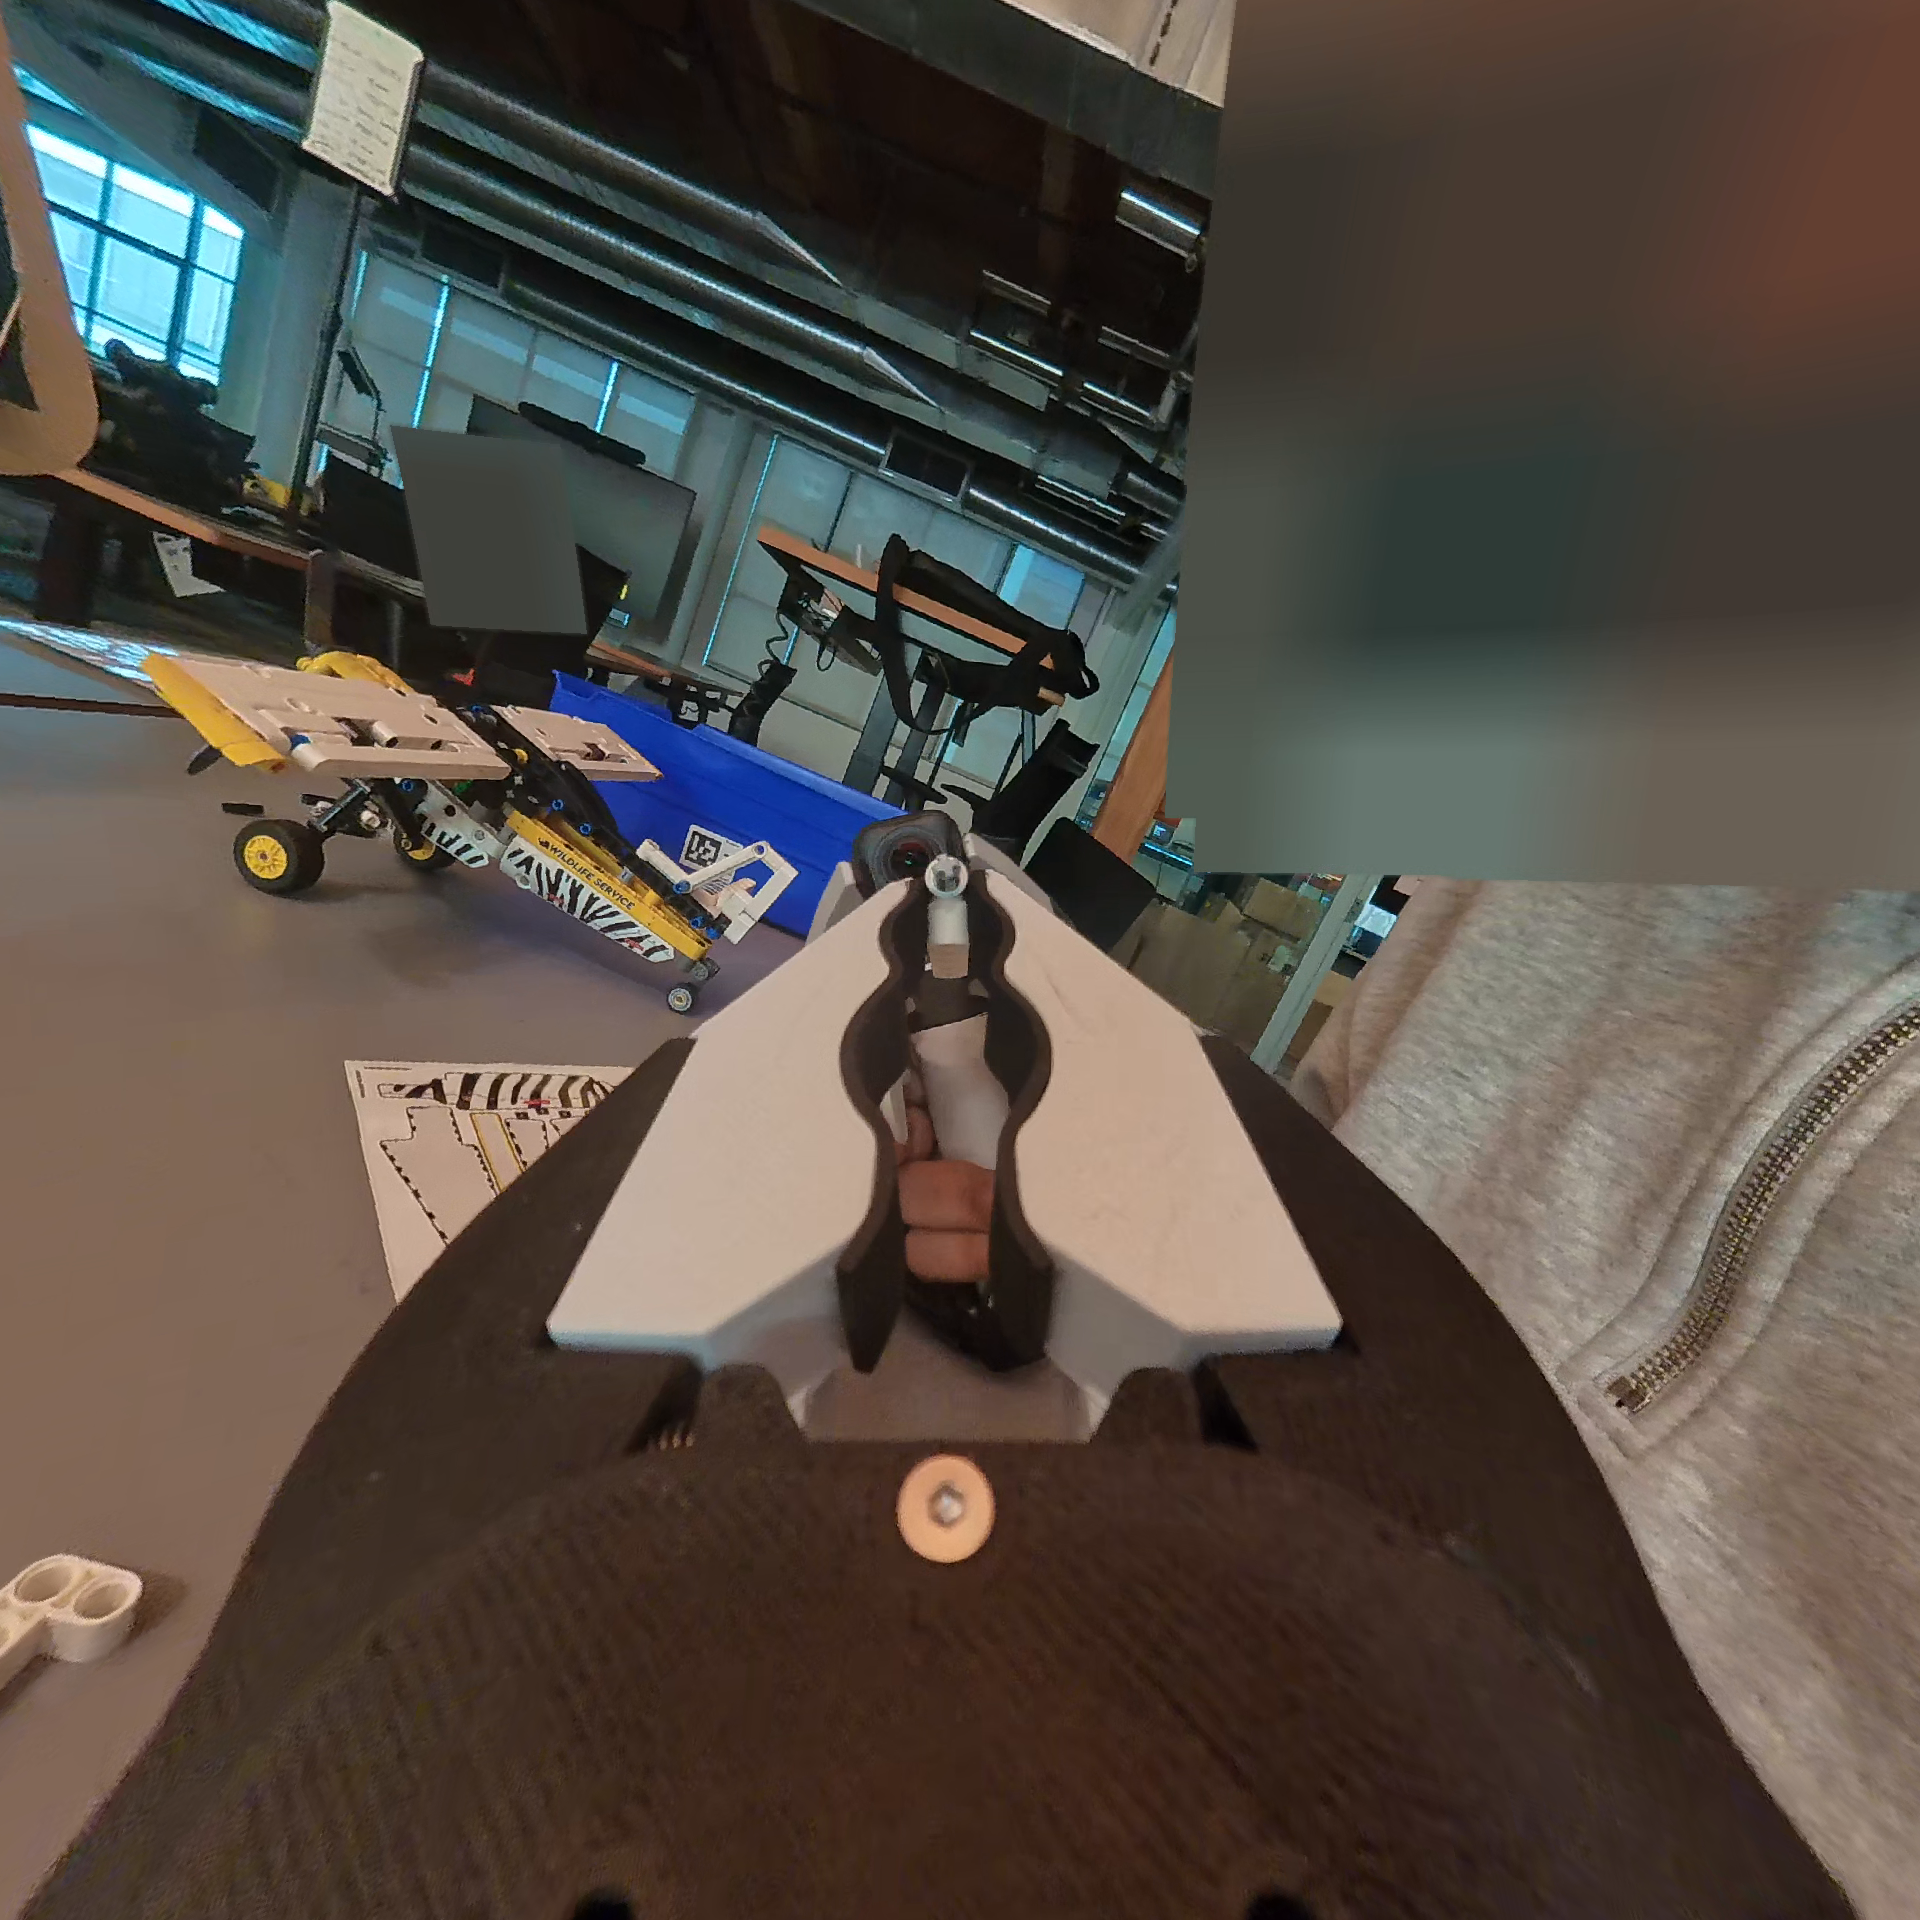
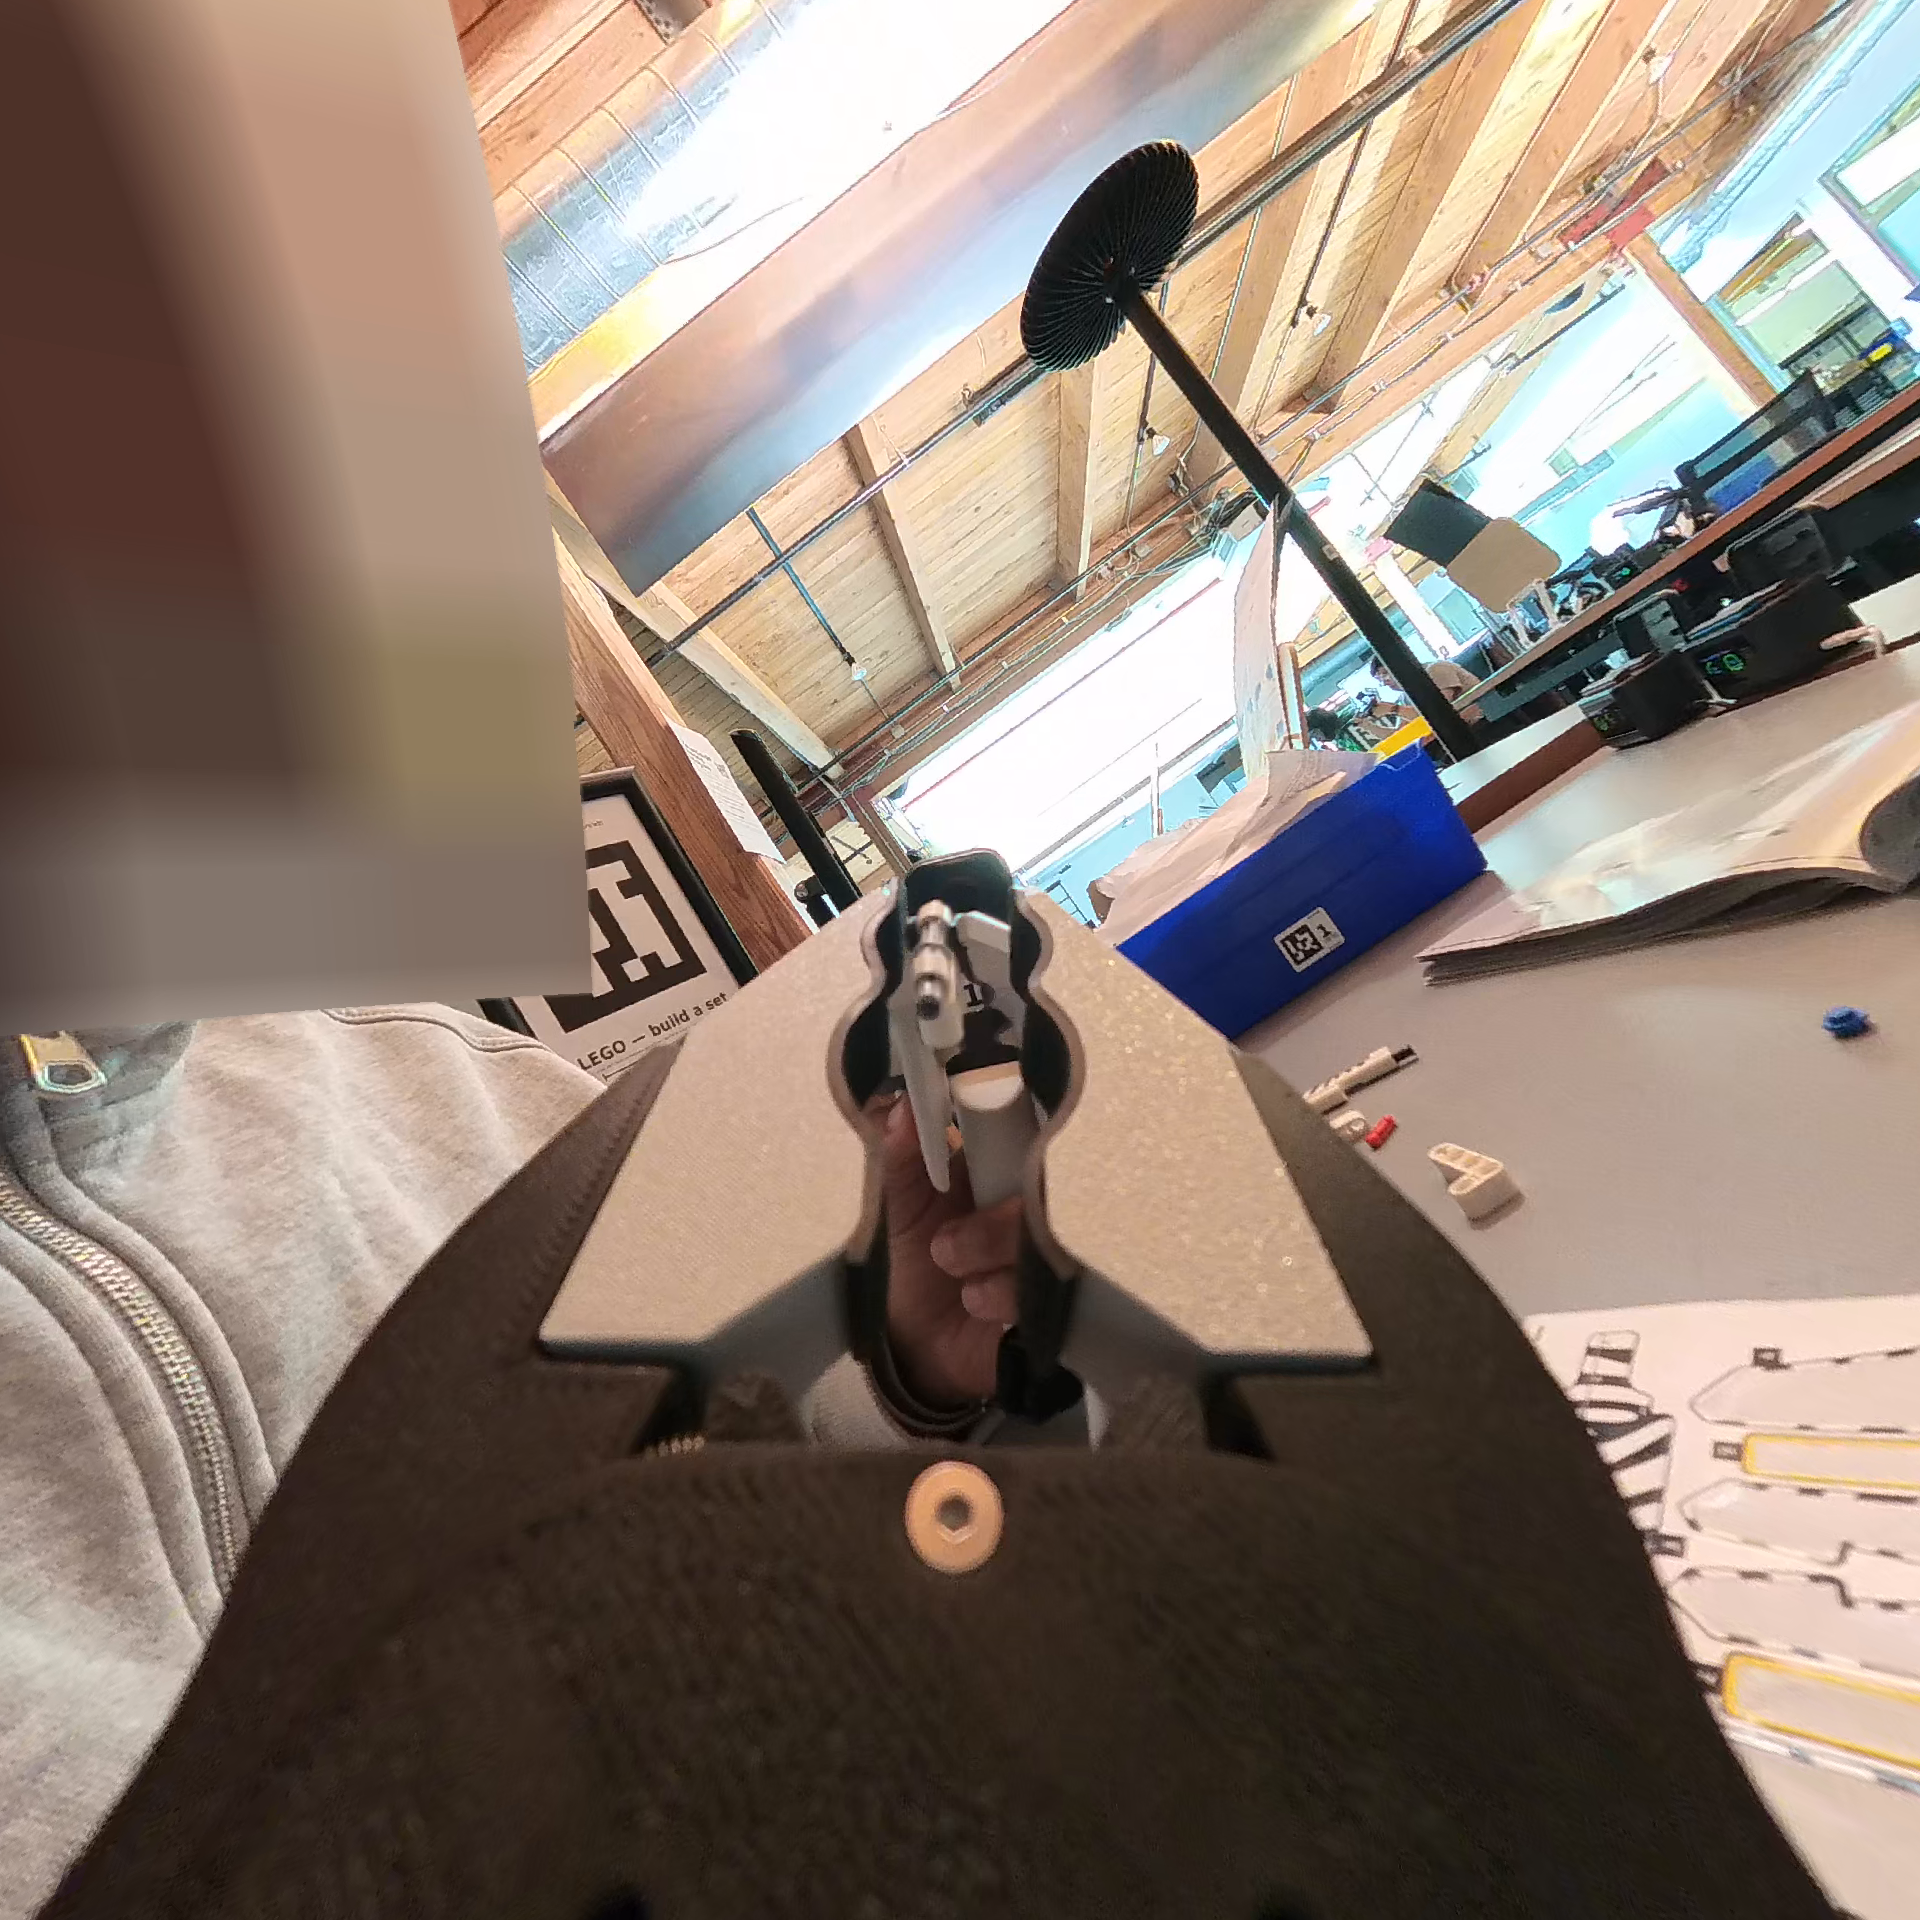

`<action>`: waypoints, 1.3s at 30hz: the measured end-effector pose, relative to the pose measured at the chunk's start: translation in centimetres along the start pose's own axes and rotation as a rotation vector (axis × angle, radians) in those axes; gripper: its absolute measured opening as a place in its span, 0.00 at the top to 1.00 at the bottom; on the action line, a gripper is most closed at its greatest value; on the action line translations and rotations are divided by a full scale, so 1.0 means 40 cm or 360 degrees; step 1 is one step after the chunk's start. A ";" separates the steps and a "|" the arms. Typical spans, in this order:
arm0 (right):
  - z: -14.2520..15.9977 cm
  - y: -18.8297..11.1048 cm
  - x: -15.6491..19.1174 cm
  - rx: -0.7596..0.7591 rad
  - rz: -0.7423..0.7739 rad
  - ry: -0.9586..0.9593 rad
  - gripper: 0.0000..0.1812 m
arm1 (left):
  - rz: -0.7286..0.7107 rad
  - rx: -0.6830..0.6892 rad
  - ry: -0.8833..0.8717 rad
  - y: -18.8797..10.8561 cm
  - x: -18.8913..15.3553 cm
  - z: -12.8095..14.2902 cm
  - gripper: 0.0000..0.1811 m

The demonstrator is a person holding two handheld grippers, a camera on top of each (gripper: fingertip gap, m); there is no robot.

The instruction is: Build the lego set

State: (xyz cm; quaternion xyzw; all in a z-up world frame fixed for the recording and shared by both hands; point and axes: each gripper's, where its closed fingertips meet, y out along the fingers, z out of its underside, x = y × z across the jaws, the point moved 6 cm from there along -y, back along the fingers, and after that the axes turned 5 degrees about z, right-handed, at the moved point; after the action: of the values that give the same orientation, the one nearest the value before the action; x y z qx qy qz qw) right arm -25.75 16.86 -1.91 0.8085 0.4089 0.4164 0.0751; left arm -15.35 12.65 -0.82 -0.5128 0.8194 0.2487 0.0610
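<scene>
My two grippers are raised off the table and face each other tip to tip, in front of a person's grey zip hoodie [image 1: 1621, 1195]. My left gripper [image 1: 945, 896] is shut on a small white lego piece [image 1: 948, 920] with a round end. The right gripper's camera [image 1: 902, 858] and hand show behind it. My right gripper [image 2: 940, 935] is shut on a small grey and white lego piece [image 2: 932, 975]. The left gripper's handle [image 2: 987, 1138] and hand show through the gap. The yellow, white and zebra-striped lego plane [image 1: 447, 800] stands on the grey table at the left.
A blue bin [image 1: 727, 790] [image 2: 1309, 914] stands behind the plane. A sticker sheet [image 1: 457, 1153] [image 2: 1766, 1507] lies on the table. An open booklet [image 2: 1662, 862] lies at the right. Loose pieces lie about: a white beam [image 2: 1475, 1179], a blue bit [image 2: 1844, 1021] and another white beam [image 1: 62, 1610]. The grippers are tip to tip, or close to it.
</scene>
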 end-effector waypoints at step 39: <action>-0.010 -0.009 0.000 -0.0056 0.0011 -0.0003 0.90 | -0.0149 -0.0016 0.0184 -0.008 -0.001 -0.010 0.97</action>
State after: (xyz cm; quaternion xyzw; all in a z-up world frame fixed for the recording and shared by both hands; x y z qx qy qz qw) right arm -26.27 17.00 -1.82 0.8088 0.3988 0.4231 0.0883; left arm -15.01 12.37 -0.56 -0.5645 0.7954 0.2196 0.0226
